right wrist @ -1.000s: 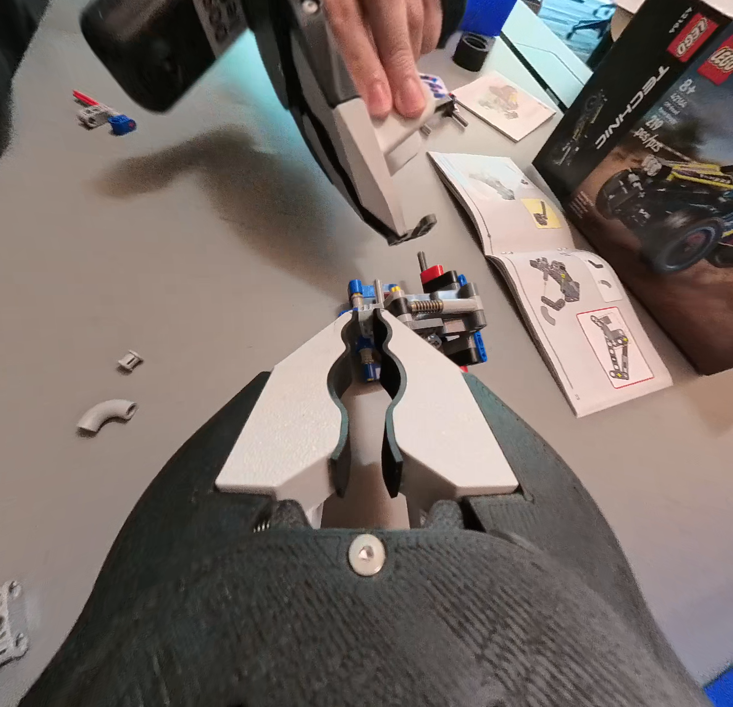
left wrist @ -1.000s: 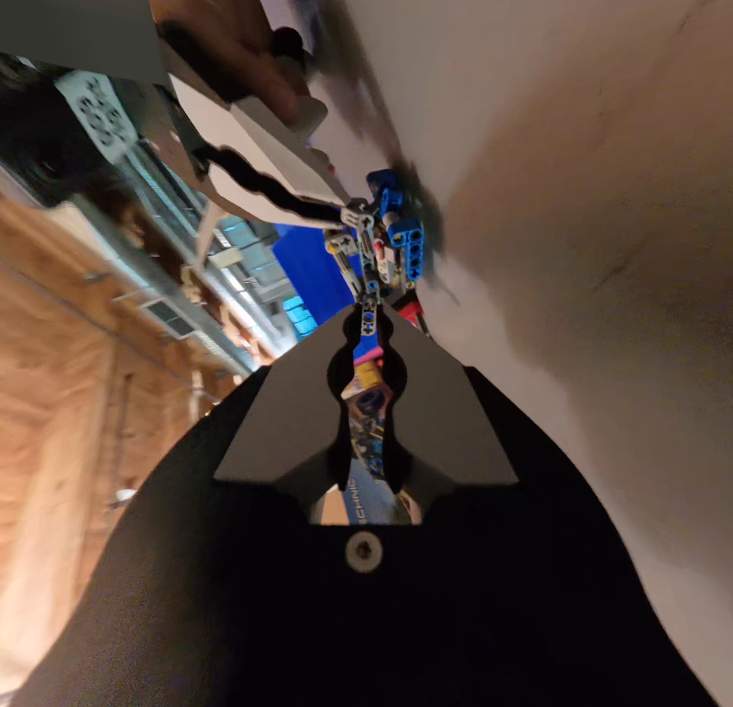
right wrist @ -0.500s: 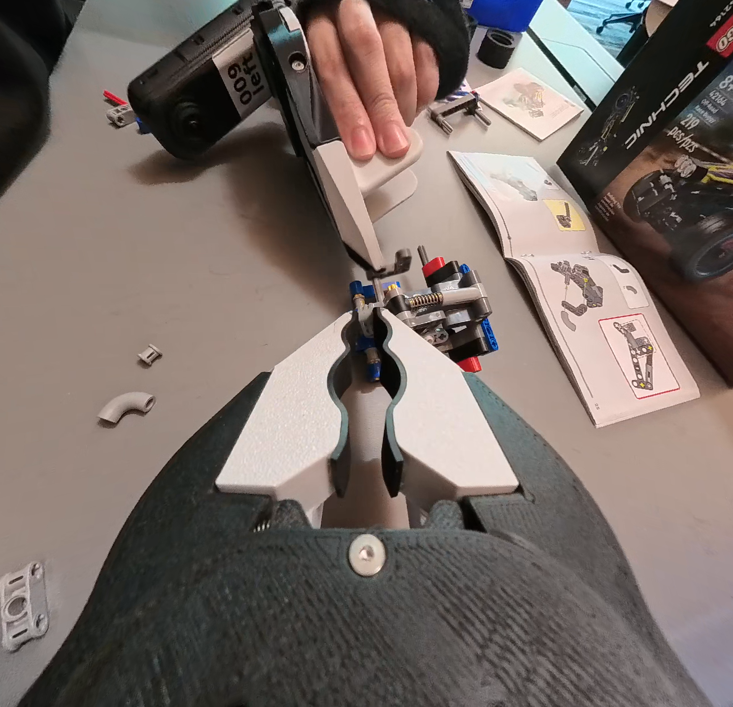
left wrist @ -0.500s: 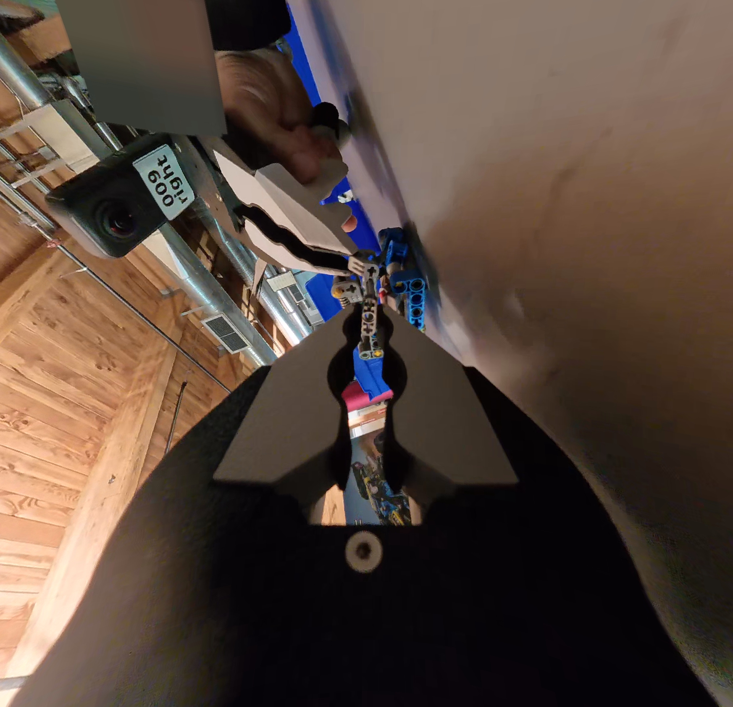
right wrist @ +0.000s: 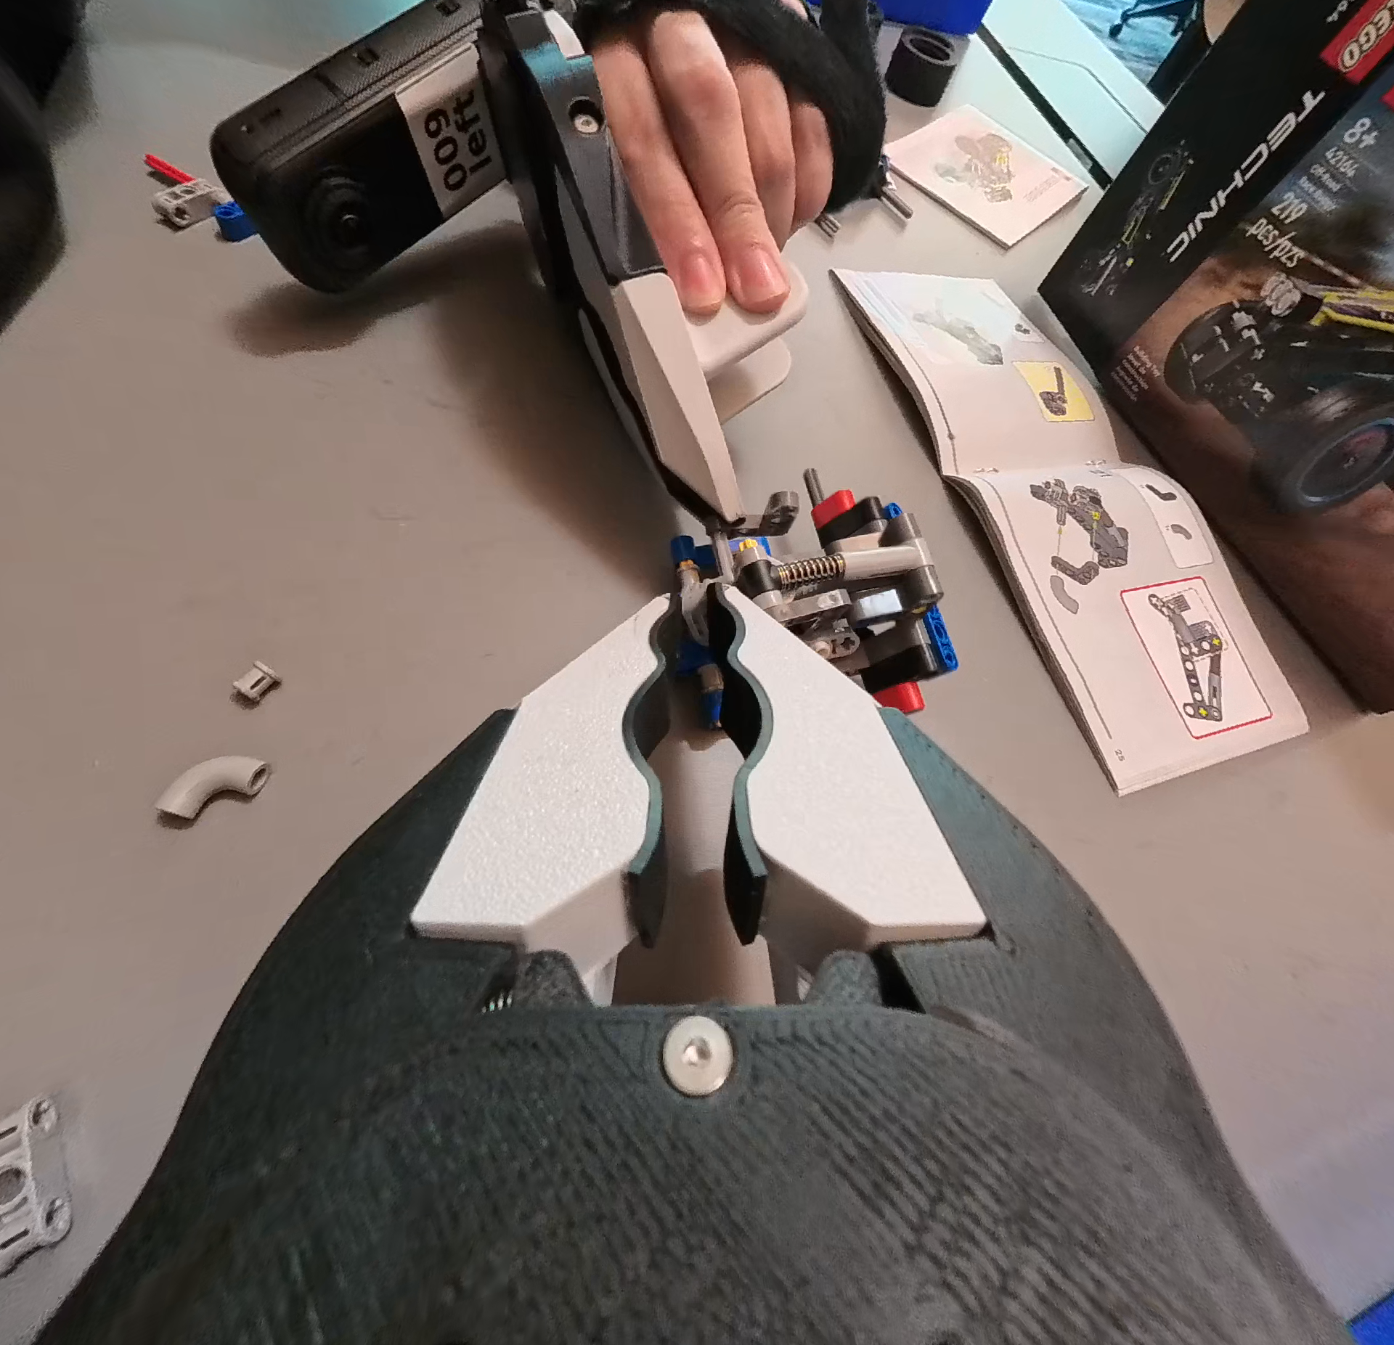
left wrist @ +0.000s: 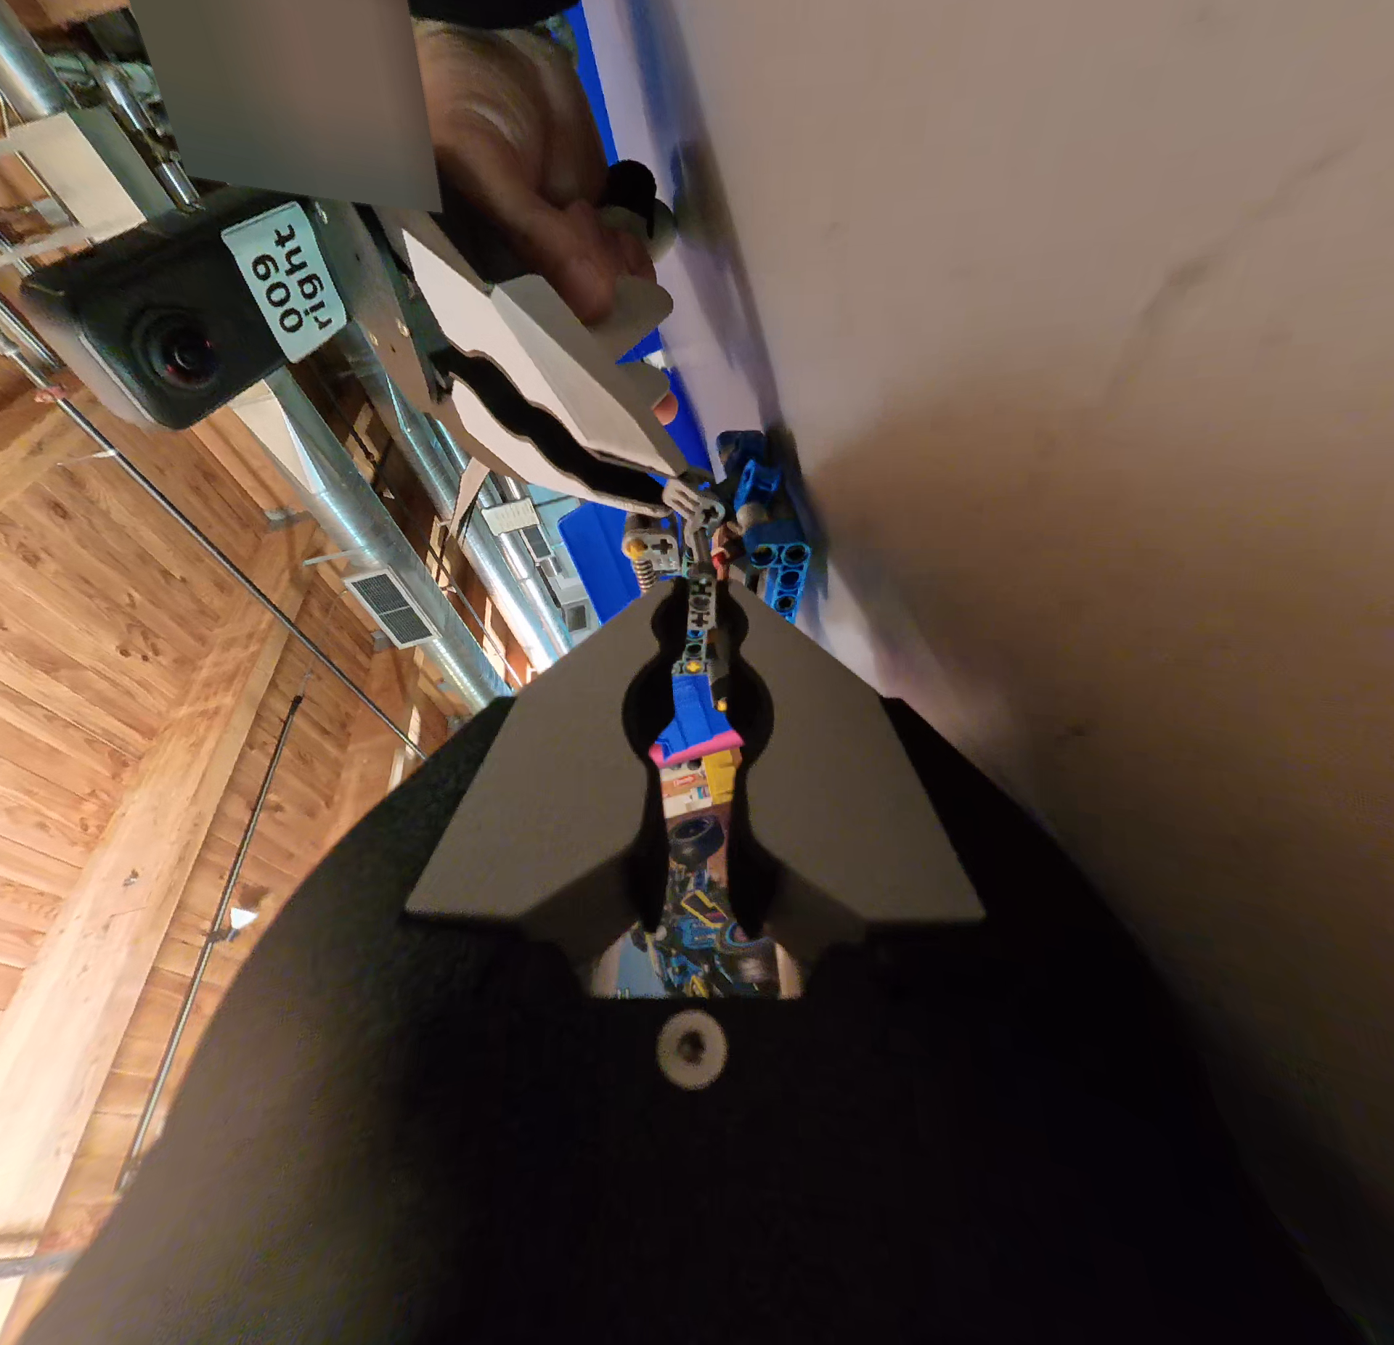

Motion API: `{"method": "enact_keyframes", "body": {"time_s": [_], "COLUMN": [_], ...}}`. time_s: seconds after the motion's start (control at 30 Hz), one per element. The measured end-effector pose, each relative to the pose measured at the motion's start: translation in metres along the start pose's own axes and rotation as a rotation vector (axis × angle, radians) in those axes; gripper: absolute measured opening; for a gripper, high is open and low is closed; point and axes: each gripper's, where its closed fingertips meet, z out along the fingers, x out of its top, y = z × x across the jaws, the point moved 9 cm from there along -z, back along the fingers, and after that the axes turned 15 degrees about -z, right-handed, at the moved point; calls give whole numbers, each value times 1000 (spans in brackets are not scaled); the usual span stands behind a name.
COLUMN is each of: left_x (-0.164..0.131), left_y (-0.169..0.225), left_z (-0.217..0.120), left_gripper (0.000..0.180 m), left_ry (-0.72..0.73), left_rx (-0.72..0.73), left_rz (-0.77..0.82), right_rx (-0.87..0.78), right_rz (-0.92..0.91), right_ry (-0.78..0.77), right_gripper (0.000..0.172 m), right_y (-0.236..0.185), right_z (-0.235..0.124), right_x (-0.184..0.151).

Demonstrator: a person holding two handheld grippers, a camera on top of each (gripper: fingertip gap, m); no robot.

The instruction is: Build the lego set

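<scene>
The grey table (right wrist: 317, 479) fills most of the right wrist view and appears tilted along the right side of the left wrist view.

A dark printed box (right wrist: 1267, 313) with a vehicle picture stands at the upper right of the right wrist view. Just left of it an open instruction booklet (right wrist: 1056, 524) lies flat on the table, with a smaller leaflet (right wrist: 988, 170) above it.

The right hand-held gripper (right wrist: 705, 600) occupies the lower centre of its own view. Its jaws are nearly closed, and the tips pinch a thin light grey beam (right wrist: 692, 606) at the left end of the brick assembly (right wrist: 852, 592). That assembly, of grey, black, blue and red parts with a coil spring on top, rests on the table at frame centre.

The left hand-held gripper (right wrist: 728, 513) comes down from the upper centre, held by a hand (right wrist: 724, 170) in a black fingerless glove. Its jaws are closed on a small dark grey connector (right wrist: 777, 513), which sits at the top left of the assembly. In its own view the left hand-held gripper (left wrist: 700, 600) shows a narrow grey piece between its tips.

Loose parts lie at the left of the right wrist view: a curved grey tube (right wrist: 215, 785), a small grey clip (right wrist: 256, 681), a grey frame piece (right wrist: 26, 1180) at the lower left edge, and a small cluster of red, grey and blue parts (right wrist: 192, 196) at the upper left. A black wheel (right wrist: 924, 64) stands at the top.
</scene>
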Motion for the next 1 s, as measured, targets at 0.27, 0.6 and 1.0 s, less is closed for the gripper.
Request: {"method": "enact_keyframes", "body": {"time_s": [0.27,0.6,1.0], "left_x": [0,-7,6], "left_y": [1,-39,-35], "left_z": [0,-13,-3], "left_gripper": [3,4,3], "left_ry": [-9,-44,-149], "left_rx": [-10,-447,-1275], "left_rz": [-88,-447,-715], "right_rx": [-1,-7,-2], "right_rz": [30,44,32], "right_ry": [13,19,15], "right_gripper": [4,4,4], "right_y": [3,4,3], "right_z": [0,-1,-1], "right_x": [0,0,0]}}
